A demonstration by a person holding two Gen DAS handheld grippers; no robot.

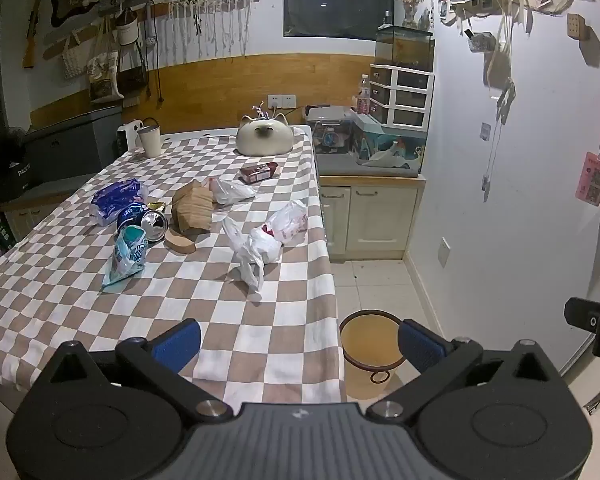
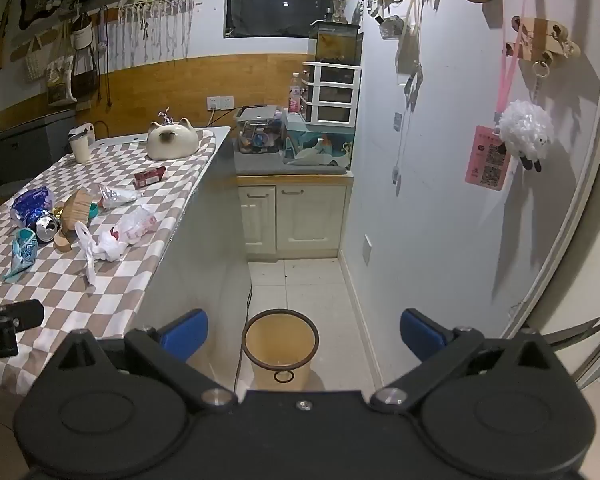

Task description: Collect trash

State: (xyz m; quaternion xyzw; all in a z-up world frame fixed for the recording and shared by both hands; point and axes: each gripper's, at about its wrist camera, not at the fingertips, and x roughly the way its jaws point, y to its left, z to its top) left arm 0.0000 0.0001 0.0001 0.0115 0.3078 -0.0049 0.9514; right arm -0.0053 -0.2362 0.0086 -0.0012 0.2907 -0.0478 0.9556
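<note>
I see all the trash on the checkered counter (image 1: 260, 340): a white plastic bag (image 1: 252, 250), a crushed can (image 1: 150, 222), a teal wrapper (image 1: 129, 254), a brown paper bag (image 1: 192, 210) and a blue packet (image 1: 116, 200). The waste bin (image 2: 280, 344) on the floor looks empty, so I judge nothing is collected yet. My left tongs (image 1: 298, 344) and right tongs (image 2: 304, 338) both gape wide, holding and touching nothing.

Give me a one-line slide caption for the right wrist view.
Open right gripper hovers above the empty yellow bin on the floor, trash waiting on the checkered table.
</note>
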